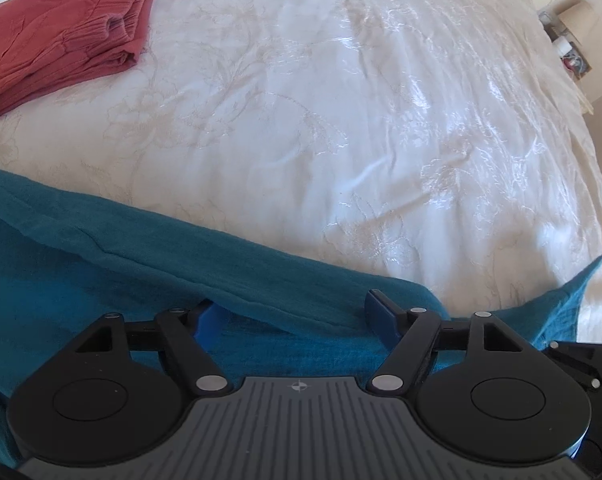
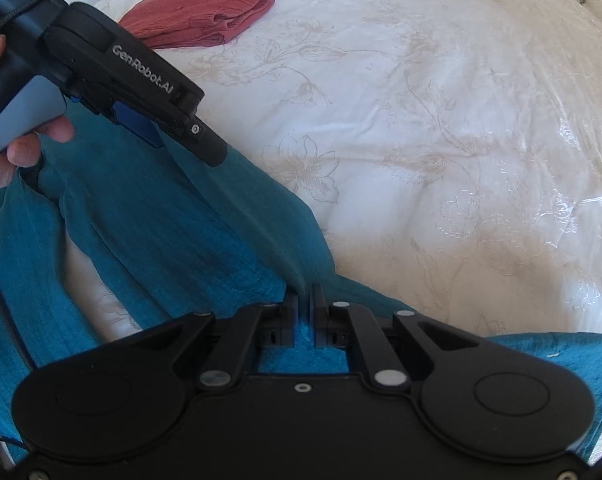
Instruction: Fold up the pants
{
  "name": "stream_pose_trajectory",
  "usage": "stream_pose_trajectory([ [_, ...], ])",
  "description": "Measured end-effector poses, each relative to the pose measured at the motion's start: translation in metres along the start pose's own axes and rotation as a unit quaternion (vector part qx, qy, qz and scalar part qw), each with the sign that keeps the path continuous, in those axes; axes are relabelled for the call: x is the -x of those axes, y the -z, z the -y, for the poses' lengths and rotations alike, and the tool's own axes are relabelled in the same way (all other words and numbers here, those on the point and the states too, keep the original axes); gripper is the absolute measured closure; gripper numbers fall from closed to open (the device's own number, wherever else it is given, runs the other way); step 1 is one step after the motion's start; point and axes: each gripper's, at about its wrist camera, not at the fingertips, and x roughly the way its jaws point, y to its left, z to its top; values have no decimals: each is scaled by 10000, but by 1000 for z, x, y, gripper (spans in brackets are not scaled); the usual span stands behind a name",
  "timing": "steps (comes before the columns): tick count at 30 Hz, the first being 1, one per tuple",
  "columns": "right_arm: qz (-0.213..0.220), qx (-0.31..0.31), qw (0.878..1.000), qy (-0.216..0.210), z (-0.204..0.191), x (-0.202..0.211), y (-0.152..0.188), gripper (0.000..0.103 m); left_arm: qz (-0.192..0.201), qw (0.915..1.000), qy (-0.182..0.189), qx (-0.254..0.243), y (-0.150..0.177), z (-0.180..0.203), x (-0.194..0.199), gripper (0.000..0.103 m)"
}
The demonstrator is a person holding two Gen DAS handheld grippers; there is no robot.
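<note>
Mid-fold: right gripper (image 2: 305, 312) clamped on crinkled teal cotton pants (image 2: 161, 224); left gripper (image 1: 297, 316) spread wide, next grasp fabric

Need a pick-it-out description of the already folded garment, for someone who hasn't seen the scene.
Start at the wide cream bedspread with embroidered flowers that fills both views. Near its far edge, clear of both grippers, lies a folded rust-red crinkled cotton garment, stacked in flat layers. The only other cloth is the spread-out teal crinkled pants, which the right gripper pinches.
</note>
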Motion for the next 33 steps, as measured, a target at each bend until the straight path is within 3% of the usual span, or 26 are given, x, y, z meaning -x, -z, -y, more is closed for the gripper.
stream_pose_trajectory([
  [2, 18, -18, 10000, -23, 0, 5, 0, 93, 95, 9996, -68, 245, -3, -8, -1, 34],
  [4, 14, -39, 10000, -4, -2, 9, 1, 93, 49, 9985, -138, 519, -7, -16, -2, 64],
  [5, 14, -54, 10000, 4, -3, 11, 2, 93, -31, 9982, -50, 605, -8, -19, -1, 86],
  [8, 47, -192, 9998, 49, -8, 23, 5, 93, 84, 9991, 40, 414, -2, -15, 19, 93],
  [12, 154, -540, 9984, 38, -23, 51, 15, 92, 436, 9975, -251, -505, 29, 6, 64, 94],
  [20, 64, -1099, 9939, 44, -90, 105, 64, 92, 408, 9955, -210, -830, 122, -8, 128, 94],
  [24, -253, -1315, 9910, -49, -124, 108, 95, 91, 110, 9949, -276, -963, 174, -25, 125, 94],
  [28, -590, -1505, 9867, -182, -143, 108, 120, 81, -314, 9945, -306, -947, 213, -46, 112, 94],
  [32, -473, -1854, 9811, -289, -135, 124, 124, 75, -334, 9922, -262, -1176, 228, -54, 104, 93],
  [33, -372, -2027, 9781, -282, -134, 131, 125, 69, -300, 9911, -288, -1263, 229, -54, 102, 93],
])
